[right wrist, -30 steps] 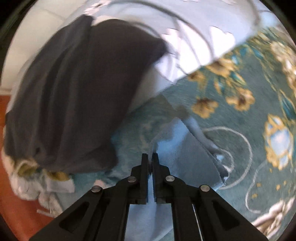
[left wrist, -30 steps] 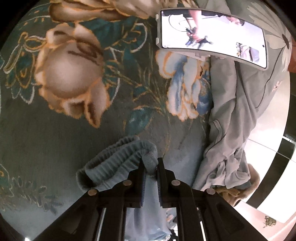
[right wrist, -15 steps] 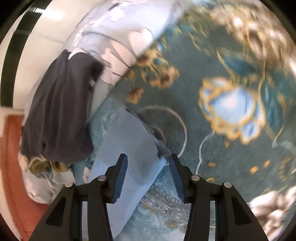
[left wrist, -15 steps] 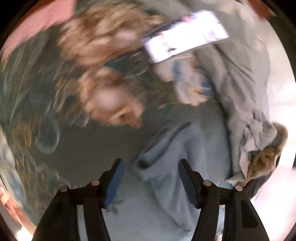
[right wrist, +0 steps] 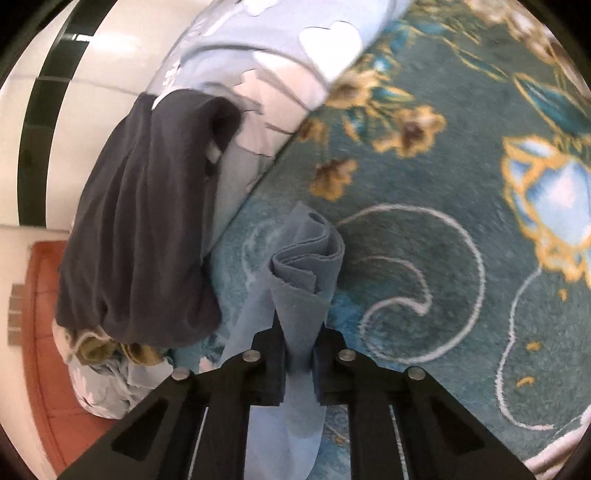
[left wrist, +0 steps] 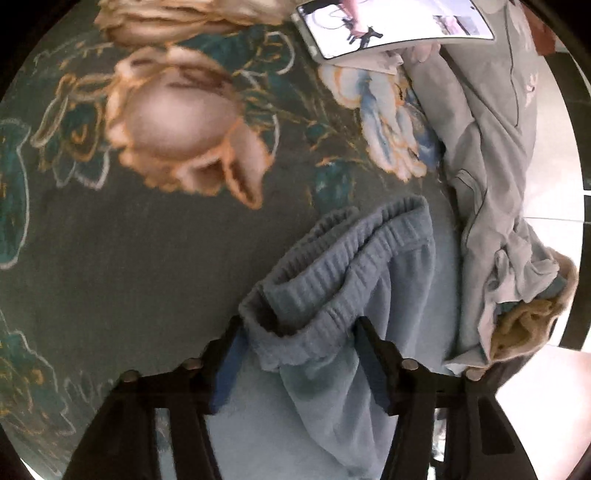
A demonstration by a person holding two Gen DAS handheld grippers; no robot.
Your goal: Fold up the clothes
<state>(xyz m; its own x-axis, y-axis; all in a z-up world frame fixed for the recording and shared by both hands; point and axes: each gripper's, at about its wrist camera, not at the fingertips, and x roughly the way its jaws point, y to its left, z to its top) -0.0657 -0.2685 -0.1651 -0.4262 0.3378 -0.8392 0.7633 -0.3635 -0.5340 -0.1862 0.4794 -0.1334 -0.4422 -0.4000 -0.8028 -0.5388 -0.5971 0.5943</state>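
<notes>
Left gripper (left wrist: 295, 354) spread wide, straddling the ribbed waistband (left wrist: 343, 258) of the blue pants (left wrist: 325, 398) on the carpet (left wrist: 110, 240); nothing pinched yet. Right gripper (right wrist: 298, 350) nearly pressed together on a bunched fold of the pants' (right wrist: 303, 280) far end, cloth filling the gap between the pads.

Best to close the left on both waistband layers together, near the edge, then lift both ends level and pull taut before laying one over the other; uneven grips would likely twist the fold.

Beyond the pants, grey garment (left wrist: 491, 177) crumpled alongside, phone (left wrist: 391, 26) past it at the frame top, partly cut off. On the right view, dark garment (right wrist: 140, 229) draped over a pale patterned bundle (right wrist: 266, 66).

Middle of the pants out of both views; whether a leg or a hem sits in the right grip, unclear.
</notes>
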